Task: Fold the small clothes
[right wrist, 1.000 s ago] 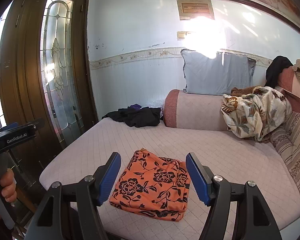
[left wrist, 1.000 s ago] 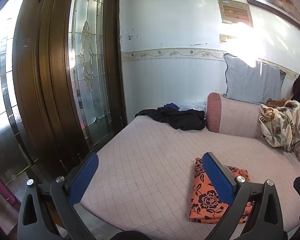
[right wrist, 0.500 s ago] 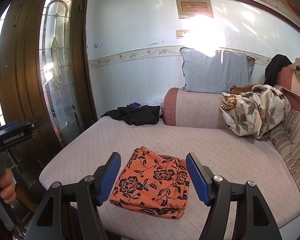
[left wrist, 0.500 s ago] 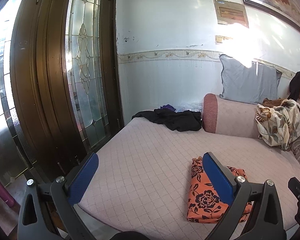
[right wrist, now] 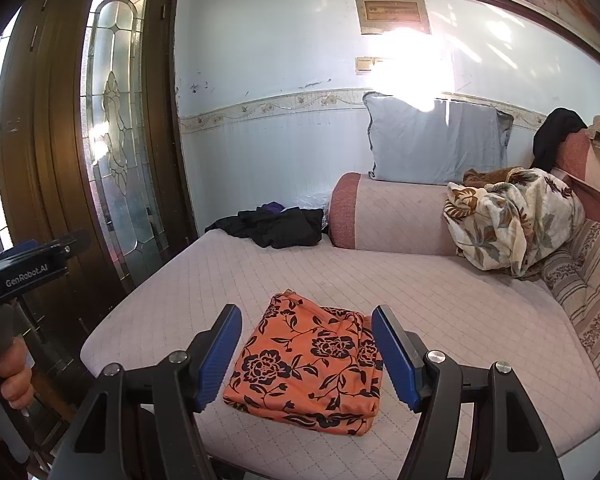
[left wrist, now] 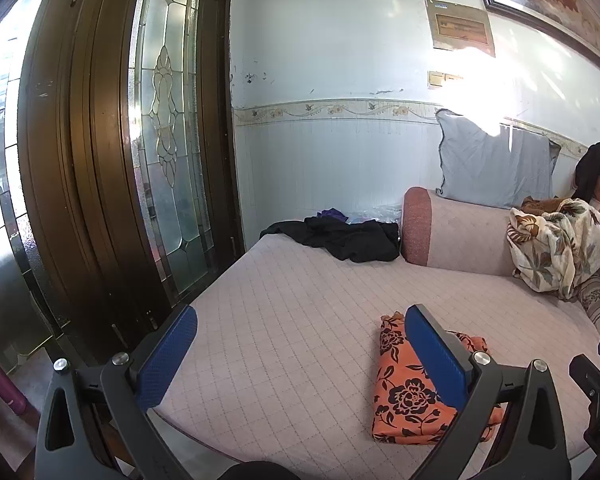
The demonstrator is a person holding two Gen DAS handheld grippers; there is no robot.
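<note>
The orange black-flowered cloth [right wrist: 308, 364] lay folded on the pink quilted bed [right wrist: 440, 292]; behind it, black clothes [right wrist: 276, 226] waited unfolded. Both tools, left [left wrist: 300, 356] and right [right wrist: 306, 358], gaped wide, empty.

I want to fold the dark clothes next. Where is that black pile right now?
The black pile lies at the far end of the mattress, against the wall, just left of the pink bolster and beside the glass door.
</note>
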